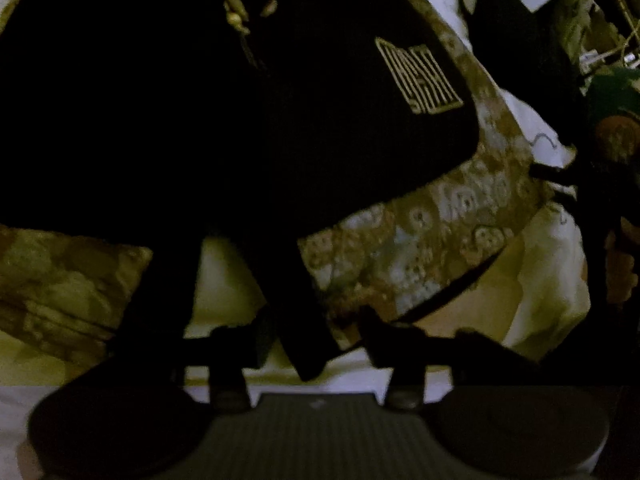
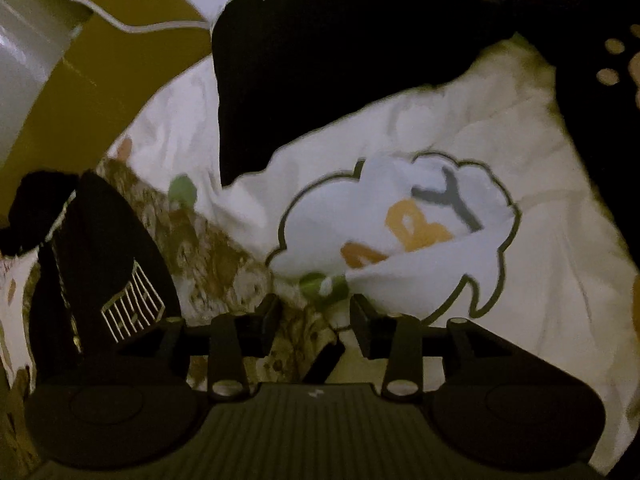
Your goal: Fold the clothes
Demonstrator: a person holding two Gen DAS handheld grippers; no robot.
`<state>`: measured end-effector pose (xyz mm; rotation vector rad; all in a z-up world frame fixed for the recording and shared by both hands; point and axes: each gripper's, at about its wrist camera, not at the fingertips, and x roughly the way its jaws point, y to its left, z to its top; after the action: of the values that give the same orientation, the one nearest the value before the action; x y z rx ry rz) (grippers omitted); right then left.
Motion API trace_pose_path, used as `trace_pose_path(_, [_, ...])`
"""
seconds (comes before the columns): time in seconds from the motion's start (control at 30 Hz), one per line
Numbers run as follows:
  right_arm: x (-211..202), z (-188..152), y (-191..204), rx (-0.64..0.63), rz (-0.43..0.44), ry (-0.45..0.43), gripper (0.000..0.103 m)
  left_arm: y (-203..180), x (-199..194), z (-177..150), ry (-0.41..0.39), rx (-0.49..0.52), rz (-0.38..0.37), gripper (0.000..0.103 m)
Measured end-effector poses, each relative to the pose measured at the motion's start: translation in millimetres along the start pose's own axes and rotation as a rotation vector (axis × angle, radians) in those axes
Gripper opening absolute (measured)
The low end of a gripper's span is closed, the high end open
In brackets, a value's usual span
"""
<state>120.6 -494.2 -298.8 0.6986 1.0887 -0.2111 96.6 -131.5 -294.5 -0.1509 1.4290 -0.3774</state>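
Black garment (image 1: pixel 224 120): we see one, striped patch, spread ahead of left tongs (image 1: pixel 304 344).
Left tongs: too dark; we cannot tell their spread.
Right tongs (image 2: pixel 312 316): parted, holding nothing.
White shirt (image 2: pixel 520 184): one, just ahead of right tongs.

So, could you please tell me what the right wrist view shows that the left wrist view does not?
Only the right wrist view shows the white shirt's cloud print with orange and grey letters, and a white cable over a brown surface. Only the left wrist view shows a beaded cord on the black garment. Both show that black garment's striped logo patch and the brown patterned cloth.
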Motion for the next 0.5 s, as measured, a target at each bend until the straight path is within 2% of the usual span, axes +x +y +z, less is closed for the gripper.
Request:
trace_pose_path(0.1, [-4,-1,-1,-0.001,-0.010,-0.015,0.008,-2,0,-2,0.010,0.026,-0.015,0.007])
trace_pose_path(0.2, [-10,-2,-4,0.013,-0.017,-0.043,0.006,-4,-4,-3,0.019,0.046,-0.047,0.005])
trace_pose_path(0.33, [-23,-2,-8,0.034,-0.035,-0.091,0.005,-5,-7,-1,0.026,0.061,-0.054,0.004])
trace_pose_path(0.37, [-24,-1,-9,0.042,-0.051,-0.093,0.000,-5,-8,-1,0.025,0.061,-0.051,0.004])
trace_pose_path(0.47, [-26,0,-16,0.083,-0.113,-0.096,0.000,-4,-9,-1,0.023,0.060,-0.043,0.006])
trace_pose_path(0.5, [-26,0,-19,0.103,-0.110,-0.093,0.001,-4,-10,-1,0.022,0.060,-0.040,0.008])
